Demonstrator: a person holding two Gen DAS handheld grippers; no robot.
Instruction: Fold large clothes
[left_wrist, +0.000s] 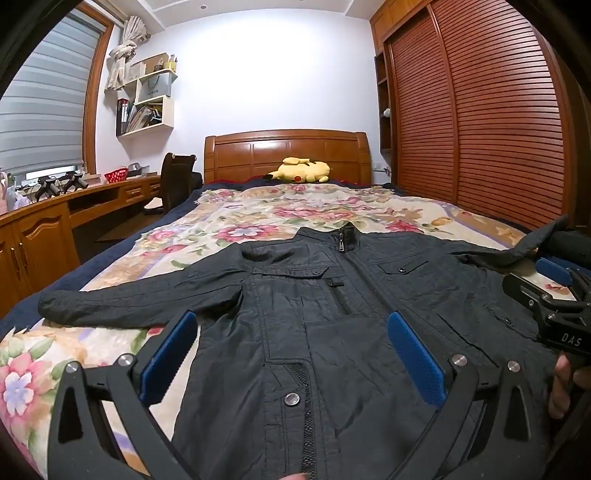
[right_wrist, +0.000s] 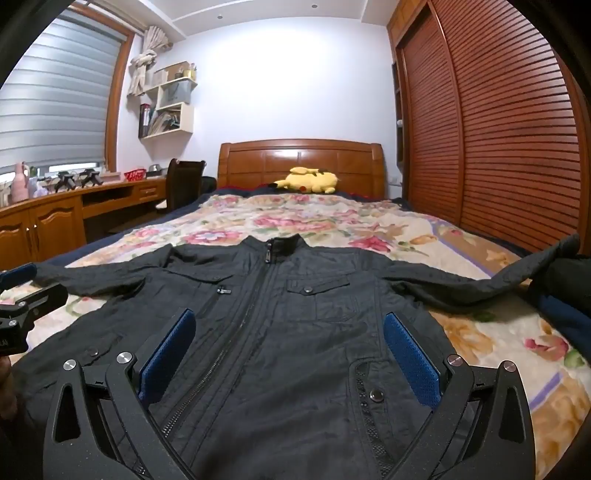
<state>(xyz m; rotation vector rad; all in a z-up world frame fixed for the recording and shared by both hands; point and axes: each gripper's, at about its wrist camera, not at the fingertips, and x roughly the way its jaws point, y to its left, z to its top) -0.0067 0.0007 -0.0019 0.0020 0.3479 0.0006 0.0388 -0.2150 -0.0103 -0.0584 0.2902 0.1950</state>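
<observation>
A large black zip-up jacket (left_wrist: 332, 295) lies flat, front up, on the floral bed, collar toward the headboard and both sleeves spread out sideways. It also shows in the right wrist view (right_wrist: 295, 314). My left gripper (left_wrist: 291, 332) is open and empty, hovering over the jacket's lower left front. My right gripper (right_wrist: 290, 328) is open and empty over the lower right front. The right gripper also shows at the right edge of the left wrist view (left_wrist: 554, 295), and the left gripper at the left edge of the right wrist view (right_wrist: 18, 295).
The bed (left_wrist: 258, 206) has a floral cover and a wooden headboard (left_wrist: 288, 155). A yellow plush toy (left_wrist: 303, 170) lies by the headboard. Dark folded clothes (right_wrist: 565, 291) sit at the bed's right edge. A wooden desk (left_wrist: 55, 218) runs along the left, a louvred wardrobe (left_wrist: 480, 110) along the right.
</observation>
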